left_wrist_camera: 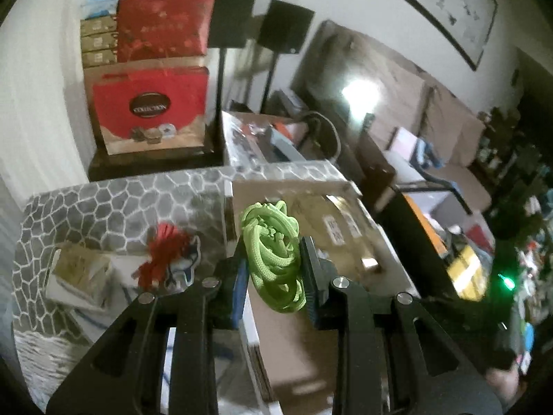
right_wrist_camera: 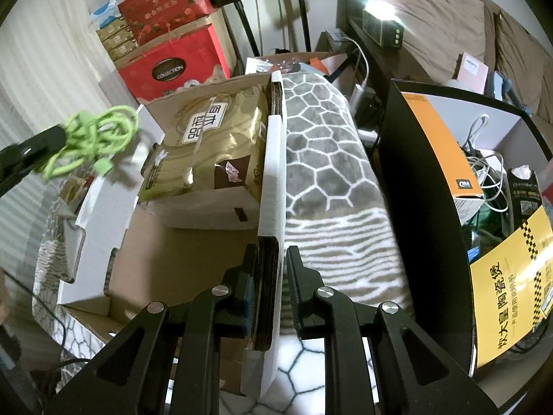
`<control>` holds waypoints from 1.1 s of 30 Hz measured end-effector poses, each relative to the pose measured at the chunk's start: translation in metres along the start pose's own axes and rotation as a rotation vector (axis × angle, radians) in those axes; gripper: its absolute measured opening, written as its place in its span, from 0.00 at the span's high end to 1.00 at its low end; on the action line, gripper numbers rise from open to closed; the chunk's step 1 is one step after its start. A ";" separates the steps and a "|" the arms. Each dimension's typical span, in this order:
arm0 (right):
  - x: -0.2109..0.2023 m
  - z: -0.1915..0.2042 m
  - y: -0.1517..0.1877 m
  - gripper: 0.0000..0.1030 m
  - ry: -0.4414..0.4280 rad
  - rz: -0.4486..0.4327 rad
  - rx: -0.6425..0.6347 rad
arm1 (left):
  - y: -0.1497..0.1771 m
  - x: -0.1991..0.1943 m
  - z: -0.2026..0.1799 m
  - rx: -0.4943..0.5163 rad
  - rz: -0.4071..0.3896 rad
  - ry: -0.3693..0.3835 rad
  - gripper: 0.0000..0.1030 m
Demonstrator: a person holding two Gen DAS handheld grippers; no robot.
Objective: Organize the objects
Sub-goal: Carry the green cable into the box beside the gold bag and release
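My left gripper (left_wrist_camera: 273, 269) is shut on a coiled lime-green cord (left_wrist_camera: 273, 252) and holds it in the air above the open cardboard box (left_wrist_camera: 311, 311). The cord also shows in the right wrist view (right_wrist_camera: 93, 135), held at the far left beyond the box's left wall. My right gripper (right_wrist_camera: 271, 276) is shut on the box's right wall (right_wrist_camera: 271, 180), white outside and brown inside. A gold packet (right_wrist_camera: 207, 148) lies inside the box at its far end.
The box sits on a grey-and-white patterned blanket (right_wrist_camera: 321, 145). A red tassel toy (left_wrist_camera: 166, 256) and a small gold box (left_wrist_camera: 79, 273) lie on the blanket left of the box. Red gift boxes (left_wrist_camera: 152, 110) stand behind. A black bin of clutter (right_wrist_camera: 484, 190) stands right.
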State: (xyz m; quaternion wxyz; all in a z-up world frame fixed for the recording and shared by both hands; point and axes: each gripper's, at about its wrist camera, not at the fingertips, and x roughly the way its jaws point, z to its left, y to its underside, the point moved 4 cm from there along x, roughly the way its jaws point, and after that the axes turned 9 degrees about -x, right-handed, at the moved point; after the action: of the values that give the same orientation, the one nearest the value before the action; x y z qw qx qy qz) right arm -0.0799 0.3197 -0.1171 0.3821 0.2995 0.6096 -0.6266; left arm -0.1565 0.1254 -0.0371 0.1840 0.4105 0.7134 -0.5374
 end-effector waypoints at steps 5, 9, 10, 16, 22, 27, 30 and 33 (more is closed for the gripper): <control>0.000 0.000 0.000 0.85 0.000 0.004 -0.002 | -0.001 0.032 -0.001 -0.004 -0.032 -0.046 0.75; 0.001 0.000 0.000 0.85 -0.001 0.004 -0.006 | 0.004 0.057 0.002 -0.007 0.005 -0.104 0.71; 0.001 0.000 0.000 0.84 -0.002 0.003 -0.006 | 0.006 0.061 0.003 -0.011 0.029 -0.101 0.70; 0.002 -0.001 0.000 0.85 -0.003 0.004 -0.005 | 0.010 0.044 -0.001 -0.034 0.055 0.017 0.28; 0.002 -0.001 0.002 0.84 -0.004 0.004 -0.004 | -0.009 0.018 0.025 -0.156 0.024 0.116 0.29; 0.002 0.000 0.002 0.84 -0.005 0.005 -0.006 | -0.008 0.031 0.026 -0.115 0.067 0.090 0.70; 0.005 -0.001 0.002 0.84 -0.003 0.010 -0.005 | 0.001 0.041 0.017 -0.065 0.079 0.076 0.77; 0.005 -0.001 0.002 0.84 -0.006 0.014 -0.004 | 0.019 0.049 0.006 0.011 0.126 0.062 0.90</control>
State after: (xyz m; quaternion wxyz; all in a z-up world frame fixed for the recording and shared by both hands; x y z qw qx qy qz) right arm -0.0808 0.3202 -0.1229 0.3889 0.3014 0.6077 -0.6234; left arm -0.1719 0.1403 -0.0857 0.1931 0.4720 0.6884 -0.5157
